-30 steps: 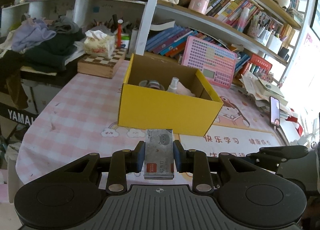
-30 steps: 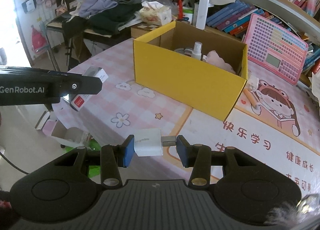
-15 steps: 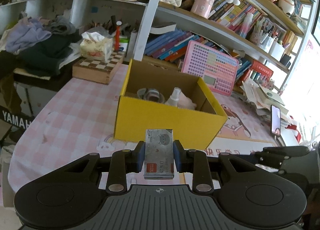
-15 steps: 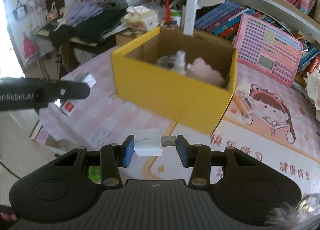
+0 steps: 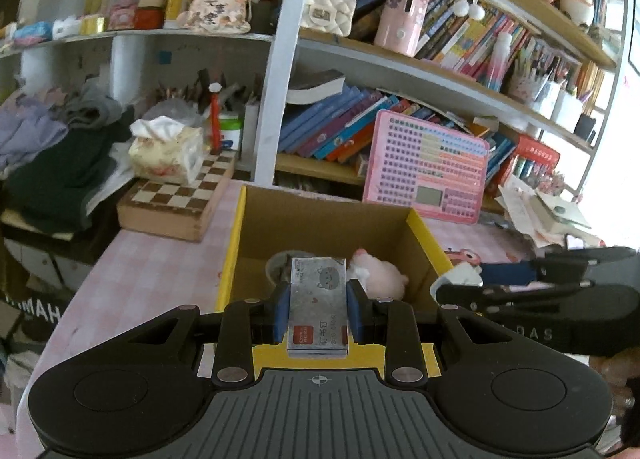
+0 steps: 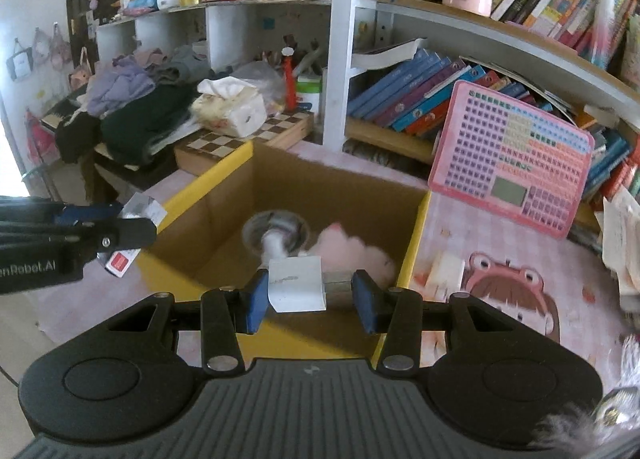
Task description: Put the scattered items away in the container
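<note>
My left gripper is shut on a small grey staple box with a red label, held over the near wall of the open yellow cardboard box. My right gripper is shut on a white plug charger, its metal prongs against the right pad, above the yellow box. Inside lie a pink plush, a small spray bottle and a round roll. Each gripper shows in the other's view: the right gripper at the right, the left gripper at the left.
A chessboard case with a tissue pack on it stands behind the box at the left, beside a clothes pile. A pink keypad toy leans on the bookshelf. A white item lies on the cartoon mat right of the box.
Both grippers have moved forward from in front of the yellow box to above its opening, still holding the staple box and the charger. The box interior now fills the middle of both views.
</note>
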